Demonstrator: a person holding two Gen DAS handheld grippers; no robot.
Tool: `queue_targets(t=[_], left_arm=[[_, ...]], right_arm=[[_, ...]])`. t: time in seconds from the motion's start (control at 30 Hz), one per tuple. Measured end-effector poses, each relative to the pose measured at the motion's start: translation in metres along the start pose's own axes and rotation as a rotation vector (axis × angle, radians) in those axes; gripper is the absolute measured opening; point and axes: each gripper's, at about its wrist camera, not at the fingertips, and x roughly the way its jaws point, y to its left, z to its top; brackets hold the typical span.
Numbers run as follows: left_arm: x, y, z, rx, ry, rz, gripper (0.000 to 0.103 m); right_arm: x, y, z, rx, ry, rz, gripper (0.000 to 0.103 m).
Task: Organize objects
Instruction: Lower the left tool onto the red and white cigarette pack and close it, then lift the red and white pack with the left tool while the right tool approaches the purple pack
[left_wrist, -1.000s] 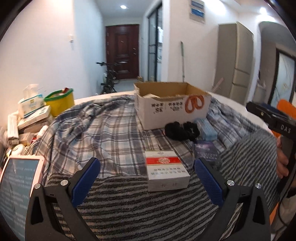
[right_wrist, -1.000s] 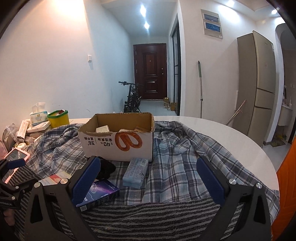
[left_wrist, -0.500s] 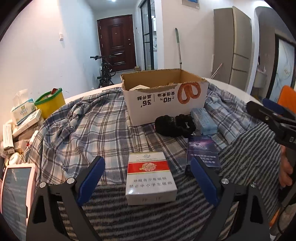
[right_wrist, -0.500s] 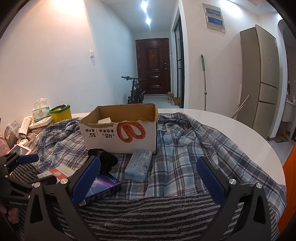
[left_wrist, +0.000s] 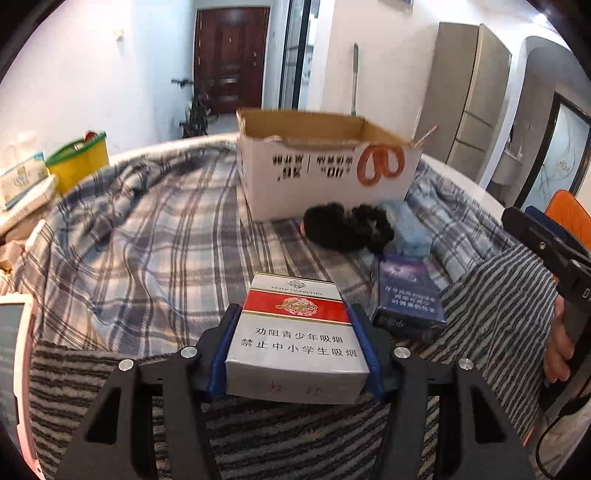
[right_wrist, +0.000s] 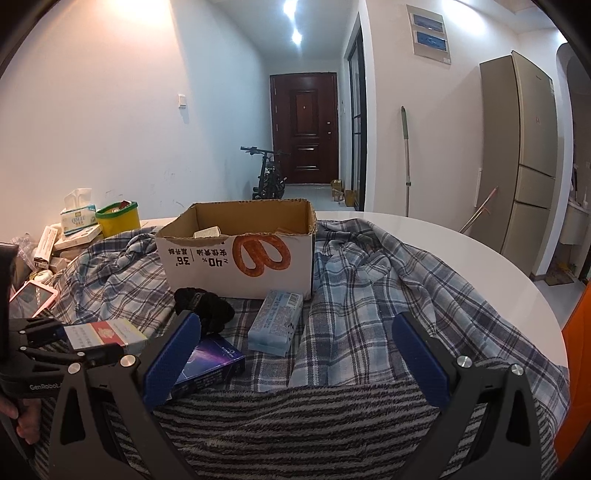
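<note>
1. The left gripper (left_wrist: 295, 343) is clamped on a red-and-white cigarette pack (left_wrist: 295, 332), its blue pads pressed flat against both long sides of the pack. Whether the pack is touching the striped blanket (left_wrist: 288, 443) beneath it, I cannot tell.
2. Just to the right of that gripper lies a dark blue box (left_wrist: 406, 295) on the cloth, close to the pack but not touching it.
3. Ahead of the left gripper and a little right sits a black fuzzy bundle (left_wrist: 343, 229), with a pale blue packet (left_wrist: 410, 232) right beside it.
4. Beyond those stands an open cardboard box (left_wrist: 325, 170) on the plaid cloth (left_wrist: 147, 240), its printing upside down; a few items lie inside it.
5. The right gripper (right_wrist: 295, 354) hangs with its fingers spread wide apart, gripping nothing. The pale blue packet (right_wrist: 275, 321) lies ahead of it between the two fingers, and the dark blue box (right_wrist: 210, 363) sits partly behind its left finger.
6. Far to the left of both grippers, a yellow tub with a green rim (right_wrist: 118, 219) and a tissue box (right_wrist: 77, 218) crowd the edge of the white desk (right_wrist: 461, 251).
</note>
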Motion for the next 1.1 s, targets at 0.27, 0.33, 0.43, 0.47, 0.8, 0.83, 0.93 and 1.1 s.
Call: queue_targets(t=[0.27,0.33,0.43,0.47,0.8,0.83,0.93,1.1], left_arm=[[-0.031,0.003,-0.003,-0.01,-0.17,0.055,0.06],[-0.034,0.007,-0.003,-0.039,-0.191,0.074,0.06],[-0.037,0.014,-0.003,-0.072,-0.21,0.081,0.06],[-0.038,0.015,-0.004,-0.078,-0.214,0.084,0.06],[-0.038,0.016,-0.006,-0.089,-0.217,0.153,0.06],[-0.04,0.018,-0.007,-0.1,-0.225,0.156,0.06],[-0.043,0.02,-0.009,-0.115,-0.24,0.167,0.06],[-0.042,0.019,-0.009,-0.111,-0.238,0.175,0.06]], right_arm=[[0.0,0.013,0.0,0.022,0.016,0.027,0.103],[0.001,0.016,-0.002,0.032,0.026,0.032,0.103],[0.005,0.021,-0.005,0.052,0.055,0.041,0.103],[0.006,0.023,-0.006,0.058,0.065,0.046,0.103],[0.016,0.05,-0.014,0.014,0.117,0.054,0.103],[0.017,0.052,-0.015,0.013,0.122,0.053,0.103],[0.021,0.058,-0.017,-0.001,0.136,0.045,0.103],[0.027,0.073,-0.017,-0.032,0.153,0.045,0.103]])
